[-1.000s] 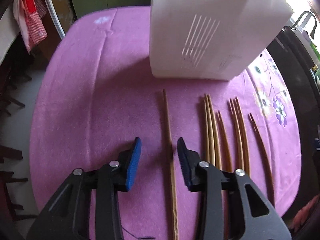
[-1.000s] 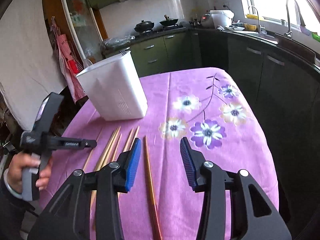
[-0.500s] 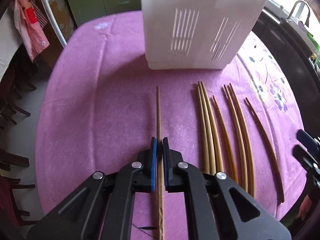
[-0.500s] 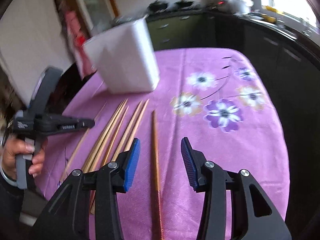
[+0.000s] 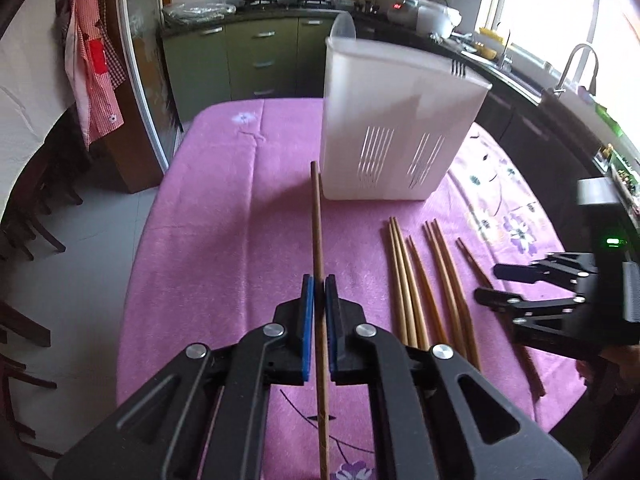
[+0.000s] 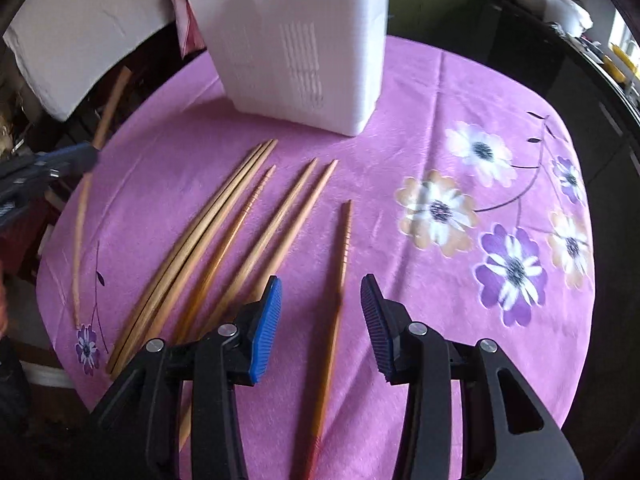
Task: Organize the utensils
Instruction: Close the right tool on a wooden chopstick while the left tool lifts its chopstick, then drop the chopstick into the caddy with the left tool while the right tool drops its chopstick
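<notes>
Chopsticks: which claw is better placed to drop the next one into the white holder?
Left. The left claw is already shut on a chopstick whose tip points toward the white holder. The right claw is open above the rightmost chopstick on the cloth, gripping nothing.

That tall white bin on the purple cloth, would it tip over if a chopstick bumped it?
Possibly. The bin stands tall on a narrow base and looks like thin plastic, so probably light. The soft cloth may grip it, making tipping likelier than sliding. It looks empty, but its inside is hidden.
</notes>
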Demonstrator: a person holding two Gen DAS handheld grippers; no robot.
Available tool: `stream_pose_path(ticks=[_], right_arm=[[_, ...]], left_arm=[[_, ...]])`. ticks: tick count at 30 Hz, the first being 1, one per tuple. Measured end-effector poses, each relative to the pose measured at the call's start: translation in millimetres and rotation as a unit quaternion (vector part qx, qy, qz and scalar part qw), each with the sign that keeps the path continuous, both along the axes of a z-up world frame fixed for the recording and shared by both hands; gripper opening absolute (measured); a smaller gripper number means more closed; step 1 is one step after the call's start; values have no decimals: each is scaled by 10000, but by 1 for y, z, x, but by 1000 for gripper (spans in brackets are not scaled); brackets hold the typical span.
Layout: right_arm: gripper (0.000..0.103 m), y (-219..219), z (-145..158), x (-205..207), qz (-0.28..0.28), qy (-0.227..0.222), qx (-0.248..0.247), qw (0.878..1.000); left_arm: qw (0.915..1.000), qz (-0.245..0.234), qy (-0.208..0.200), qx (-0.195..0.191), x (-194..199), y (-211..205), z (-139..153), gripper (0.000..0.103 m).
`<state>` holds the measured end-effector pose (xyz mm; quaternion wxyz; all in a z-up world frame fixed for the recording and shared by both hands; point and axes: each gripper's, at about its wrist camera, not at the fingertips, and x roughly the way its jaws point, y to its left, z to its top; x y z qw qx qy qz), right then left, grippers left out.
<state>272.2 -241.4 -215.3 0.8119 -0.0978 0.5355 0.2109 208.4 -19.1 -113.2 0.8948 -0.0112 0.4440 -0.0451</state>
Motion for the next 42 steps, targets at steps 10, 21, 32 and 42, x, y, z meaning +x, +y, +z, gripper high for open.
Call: stream_pose_path(ticks=[10,21,32,42], right_arm=[[7,16,-5,16,150,110,-308,9994],[7,-17,44,-5,-162,-416,553,9975],[7,-54,121,-59,-188,-1345,1245,9829],[7,-52,132,-71,-127,-1515,1407,9783]], left_arm=[[9993,-173,-329,39,-20,-3,21,6],[9985,-312,-444,52,-24,-4,35,6],[9967,-593,-553,91,-25,-14,59,6],[9950,-786,-592,180,-16,-20,81,6]])
